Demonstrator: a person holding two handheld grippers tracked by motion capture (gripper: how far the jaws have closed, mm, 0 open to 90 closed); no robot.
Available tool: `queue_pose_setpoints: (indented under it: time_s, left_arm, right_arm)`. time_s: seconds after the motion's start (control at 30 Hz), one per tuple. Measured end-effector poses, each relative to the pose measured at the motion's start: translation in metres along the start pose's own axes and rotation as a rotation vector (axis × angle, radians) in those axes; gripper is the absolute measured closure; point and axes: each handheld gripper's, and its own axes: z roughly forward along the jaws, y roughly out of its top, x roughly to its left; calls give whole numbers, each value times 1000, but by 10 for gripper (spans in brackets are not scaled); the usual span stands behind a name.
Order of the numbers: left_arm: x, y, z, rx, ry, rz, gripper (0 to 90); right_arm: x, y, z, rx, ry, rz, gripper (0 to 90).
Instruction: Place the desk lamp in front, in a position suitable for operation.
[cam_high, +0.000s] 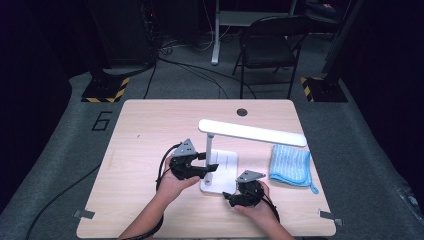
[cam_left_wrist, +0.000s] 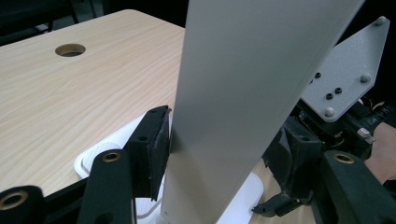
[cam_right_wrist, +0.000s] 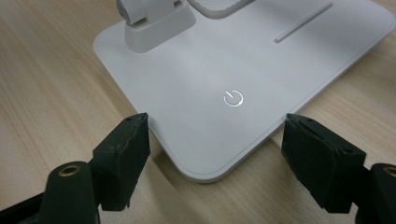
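A white desk lamp stands on the wooden table (cam_high: 150, 130), with a long flat head (cam_high: 252, 132), a thin upright post (cam_high: 208, 147) and a flat square base (cam_high: 227, 162). My left gripper (cam_high: 209, 168) is shut on the post low down. In the left gripper view the post (cam_left_wrist: 243, 93) stands between the jaws of that gripper (cam_left_wrist: 233, 163), and the left pad (cam_left_wrist: 159, 140) presses on it. My right gripper (cam_high: 229, 196) is at the base's near corner. It stands open (cam_right_wrist: 215, 154), its jaws on either side of that corner and apart from it, just in front of the glowing power symbol (cam_right_wrist: 233, 98).
A folded blue cloth (cam_high: 290, 165) lies on the table right of the lamp. A round cable hole (cam_high: 242, 112) sits near the table's far edge. Beyond the table stand a black chair (cam_high: 267, 45) and cables on the grey floor.
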Motion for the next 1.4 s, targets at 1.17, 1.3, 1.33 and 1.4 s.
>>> queue_pose_setpoints:
  time_s: [1.17,1.3,1.33,1.4]
  left_arm:
    - [-13,-5,-11,13,25,18,503]
    - [-14,-4,-12,23,49,35,508]
    - [-15,-4,-13,28,53,44,509]
    - [-16,-4,-14,30,66,44,512]
  right_arm:
    - [-12,0,-6,-19,-6,63,260]
    - [-10,0,-7,-17,-16,46,280]
    - [-9,0,-7,-19,-13,42,291]
    - [-9,0,-8,-21,-15,31,305]
